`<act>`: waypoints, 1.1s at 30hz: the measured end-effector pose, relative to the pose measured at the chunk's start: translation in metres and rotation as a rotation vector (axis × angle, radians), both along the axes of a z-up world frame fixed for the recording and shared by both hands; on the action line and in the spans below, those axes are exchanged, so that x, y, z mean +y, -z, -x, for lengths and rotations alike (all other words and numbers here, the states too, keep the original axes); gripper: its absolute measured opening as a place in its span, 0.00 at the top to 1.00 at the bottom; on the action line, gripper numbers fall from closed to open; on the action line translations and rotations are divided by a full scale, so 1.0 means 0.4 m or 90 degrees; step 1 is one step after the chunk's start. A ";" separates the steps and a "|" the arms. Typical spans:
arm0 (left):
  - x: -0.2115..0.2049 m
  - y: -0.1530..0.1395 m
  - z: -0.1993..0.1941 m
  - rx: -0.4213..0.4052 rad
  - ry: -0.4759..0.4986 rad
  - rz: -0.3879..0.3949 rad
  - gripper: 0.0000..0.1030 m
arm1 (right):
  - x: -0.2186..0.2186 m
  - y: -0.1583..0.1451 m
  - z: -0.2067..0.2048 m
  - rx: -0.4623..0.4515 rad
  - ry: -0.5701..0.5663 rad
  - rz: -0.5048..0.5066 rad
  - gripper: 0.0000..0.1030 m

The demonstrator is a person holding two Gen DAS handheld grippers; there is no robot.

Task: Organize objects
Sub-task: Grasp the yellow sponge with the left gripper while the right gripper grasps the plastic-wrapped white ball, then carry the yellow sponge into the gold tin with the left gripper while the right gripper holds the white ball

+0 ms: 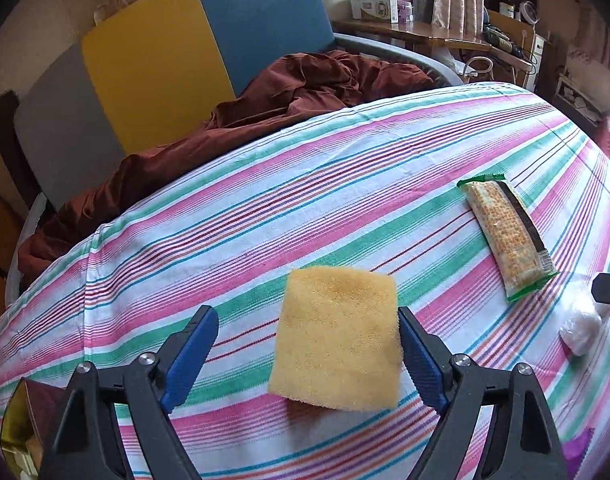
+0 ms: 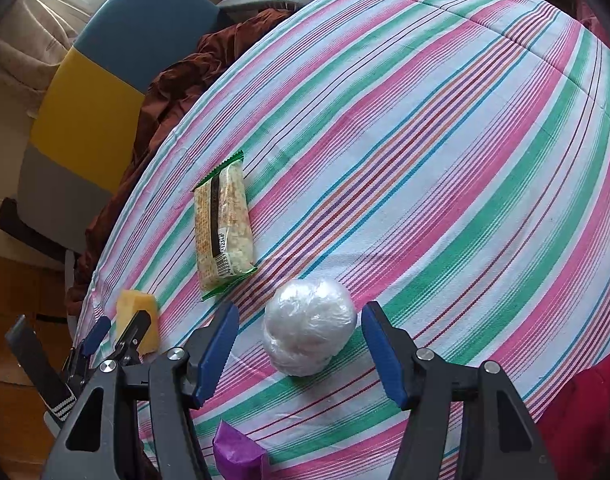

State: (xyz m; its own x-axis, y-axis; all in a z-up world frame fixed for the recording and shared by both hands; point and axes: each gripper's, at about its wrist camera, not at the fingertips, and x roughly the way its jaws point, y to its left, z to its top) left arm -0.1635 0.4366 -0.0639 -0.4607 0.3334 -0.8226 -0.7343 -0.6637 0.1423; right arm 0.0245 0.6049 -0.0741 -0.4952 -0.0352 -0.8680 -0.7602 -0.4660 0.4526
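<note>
Two spread grippers, left [image 1: 309, 354] flanking sponge [image 1: 337, 340], right [image 2: 301, 350] flanking wrapped ball [image 2: 309, 336], holding nothing.

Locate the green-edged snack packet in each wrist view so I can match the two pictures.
Left wrist view: the snack packet lies at right of centre on the striped cloth, beyond the yellow sponge.
Right wrist view: it lies left of centre, beyond the plastic-wrapped white ball.
Shared landmark: the white ball, at the far right edge in the left wrist view.
</note>
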 end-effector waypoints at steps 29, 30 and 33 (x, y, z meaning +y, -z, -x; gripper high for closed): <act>-0.301 0.024 -0.356 -0.003 -0.062 -0.086 0.49 | -0.043 0.002 0.060 -0.086 -0.144 -0.122 0.67; -0.315 0.025 -0.366 0.004 -0.062 -0.092 0.49 | -0.043 0.001 0.059 -0.088 -0.146 -0.126 0.67; -0.336 0.029 -0.376 0.005 -0.067 -0.112 0.49 | -0.042 0.000 0.057 -0.094 -0.150 -0.136 0.67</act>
State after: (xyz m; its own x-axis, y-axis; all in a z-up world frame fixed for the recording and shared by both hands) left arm -0.0132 0.3021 -0.0755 -0.5067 0.4211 -0.7523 -0.6593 -0.7515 0.0233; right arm 0.0016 0.5881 -0.0740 -0.3641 0.0560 -0.9297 -0.6701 -0.7090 0.2197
